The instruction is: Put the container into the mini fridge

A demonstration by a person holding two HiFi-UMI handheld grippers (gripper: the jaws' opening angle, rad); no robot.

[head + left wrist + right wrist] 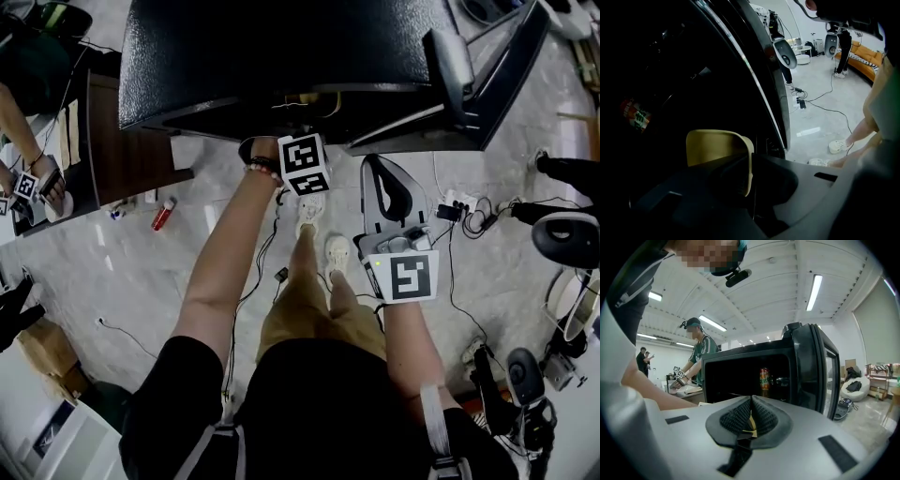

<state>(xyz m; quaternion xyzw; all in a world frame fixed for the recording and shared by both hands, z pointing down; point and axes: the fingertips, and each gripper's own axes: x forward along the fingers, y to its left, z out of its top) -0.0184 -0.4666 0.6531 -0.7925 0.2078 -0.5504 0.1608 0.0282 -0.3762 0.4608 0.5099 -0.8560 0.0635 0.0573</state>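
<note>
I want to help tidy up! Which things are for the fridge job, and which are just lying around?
For the job: yellow container, held in the left gripper; mini fridge, door open.
Just lying about: red bottle; power strip; cables; orange sofa.

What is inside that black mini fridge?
A drink can stands inside the mini fridge, and the left gripper holds a yellow container in there. The rest is too dark to see.
</note>
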